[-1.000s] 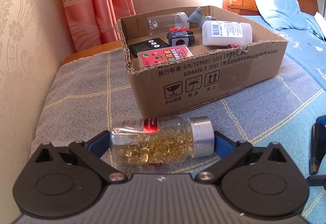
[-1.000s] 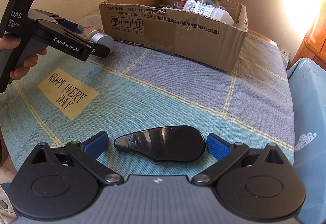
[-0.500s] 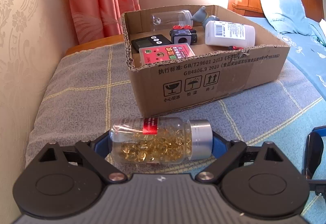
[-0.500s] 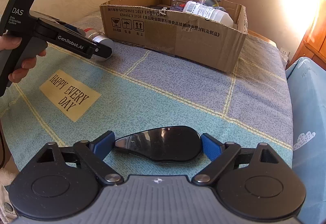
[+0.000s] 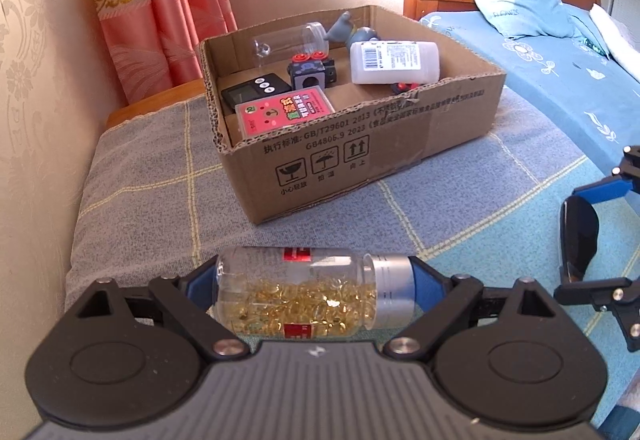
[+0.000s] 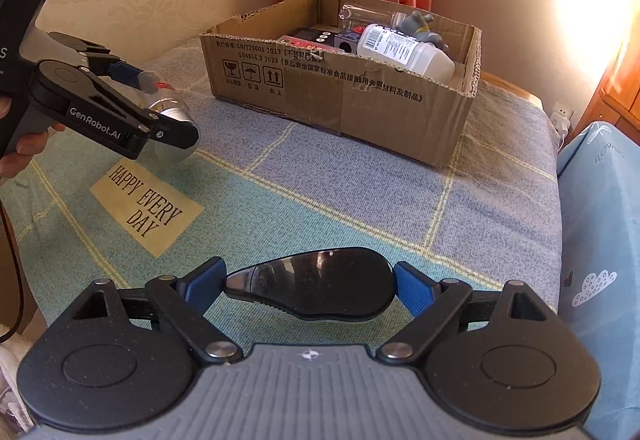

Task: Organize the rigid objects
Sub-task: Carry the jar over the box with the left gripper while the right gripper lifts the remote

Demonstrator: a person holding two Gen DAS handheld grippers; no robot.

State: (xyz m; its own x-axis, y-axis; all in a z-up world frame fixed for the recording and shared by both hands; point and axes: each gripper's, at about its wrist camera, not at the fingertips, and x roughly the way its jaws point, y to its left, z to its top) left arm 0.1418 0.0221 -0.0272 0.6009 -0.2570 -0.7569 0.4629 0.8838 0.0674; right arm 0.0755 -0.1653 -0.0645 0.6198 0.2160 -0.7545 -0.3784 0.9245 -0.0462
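Left wrist view: the left gripper (image 5: 314, 290) at bottom centre is clamped end to end on a clear capsule bottle (image 5: 304, 292), lying sideways. The open cardboard box (image 5: 360, 151) sits at centre.

Right wrist view: the right gripper (image 6: 308, 286) at bottom centre is closed on a glossy black teardrop-shaped object (image 6: 316, 282), above the checked blanket (image 6: 360, 191).

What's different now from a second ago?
Both grippers closed in and lifted. The left gripper now clamps the capsule bottle and has raised it off the blanket. The right gripper squeezed shut on the black case. The cardboard box and everything in it stayed put.
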